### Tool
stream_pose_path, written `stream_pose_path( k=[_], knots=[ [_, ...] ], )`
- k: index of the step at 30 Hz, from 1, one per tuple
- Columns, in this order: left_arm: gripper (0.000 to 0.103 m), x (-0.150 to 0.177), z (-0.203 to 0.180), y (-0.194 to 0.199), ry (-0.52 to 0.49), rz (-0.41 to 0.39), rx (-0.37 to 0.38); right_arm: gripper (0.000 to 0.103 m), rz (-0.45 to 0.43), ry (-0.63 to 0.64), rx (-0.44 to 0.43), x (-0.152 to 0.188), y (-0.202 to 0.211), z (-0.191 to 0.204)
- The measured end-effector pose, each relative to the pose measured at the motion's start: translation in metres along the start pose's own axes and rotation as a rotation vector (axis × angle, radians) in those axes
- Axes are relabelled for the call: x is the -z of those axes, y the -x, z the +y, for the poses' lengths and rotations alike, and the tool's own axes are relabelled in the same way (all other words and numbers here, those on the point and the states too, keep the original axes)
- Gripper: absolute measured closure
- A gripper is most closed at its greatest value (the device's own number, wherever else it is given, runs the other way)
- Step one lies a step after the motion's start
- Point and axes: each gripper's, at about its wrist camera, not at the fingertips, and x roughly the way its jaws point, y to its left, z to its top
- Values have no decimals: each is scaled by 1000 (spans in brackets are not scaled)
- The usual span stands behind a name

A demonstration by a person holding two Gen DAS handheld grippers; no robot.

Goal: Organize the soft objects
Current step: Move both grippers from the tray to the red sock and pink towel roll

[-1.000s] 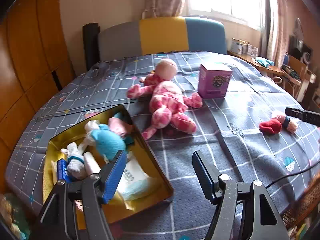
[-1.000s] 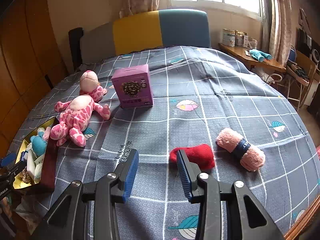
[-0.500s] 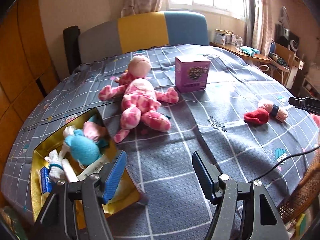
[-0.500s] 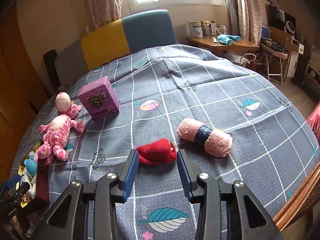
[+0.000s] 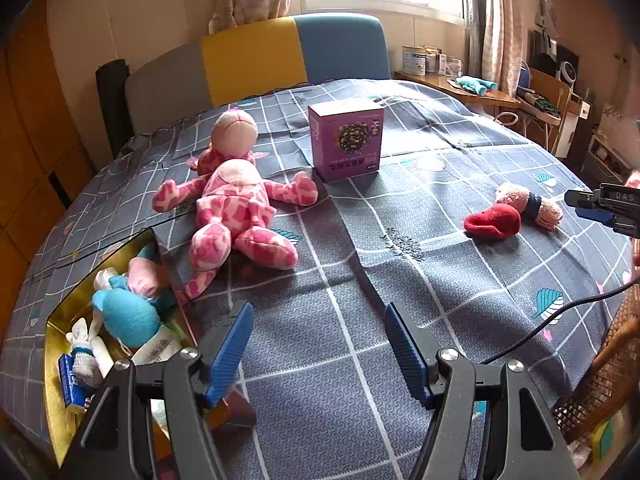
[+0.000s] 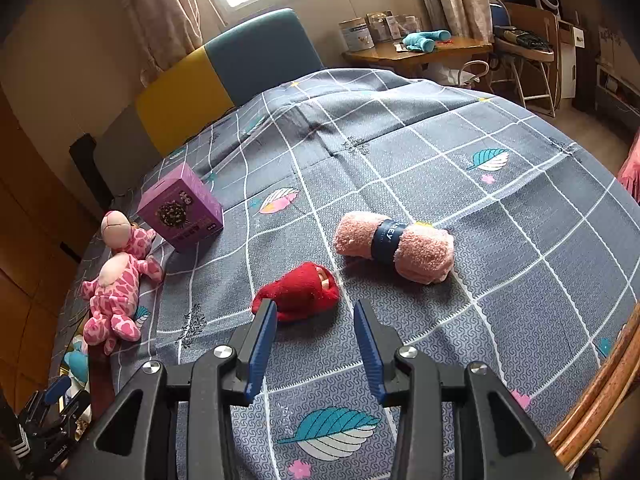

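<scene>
A red plush toy point(image 6: 300, 292) lies on the grey checked bedspread point(image 6: 440, 152), just beyond my right gripper point(image 6: 316, 328). That gripper is open and empty, its left fingertip near the toy's left end. A rolled pink towel with a dark band point(image 6: 394, 248) rests behind and to the right of the toy. My left gripper point(image 5: 318, 336) hangs open and empty over bare bedspread. To its left is a gold box point(image 5: 54, 364) holding a blue plush point(image 5: 124, 316) and other small soft things. A pink spotted plush doll point(image 5: 236, 208) sprawls beyond the box.
A purple carton point(image 5: 346, 140) stands upright behind the doll. The headboard point(image 5: 256, 60) closes the far end. A wooden side table point(image 6: 420, 52) with tins and a chair point(image 6: 528, 48) stand at the back right. A wicker edge point(image 5: 600, 380) and a black cable point(image 5: 560, 312) border the near right.
Both views have swung. My left gripper drifted right, off the gold box and over bare bedspread. My right gripper rolled and closed in on the red plush, which now sits right at its fingertips.
</scene>
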Motion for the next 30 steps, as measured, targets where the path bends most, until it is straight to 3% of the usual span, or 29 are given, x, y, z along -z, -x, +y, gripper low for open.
stream_pose_path(
  k=[17, 27, 30],
  knots=[
    [34, -25, -40, -23, -83, 8, 63, 63, -6, -51, -50, -1, 1, -9],
    [34, -53, -93, -59, -178, 58, 217, 63, -52, -99, -87, -1, 8, -17],
    [30, -59, -114, -69, -224, 62, 264, 63, -57, -140, -108, -1, 9, -25]
  ],
)
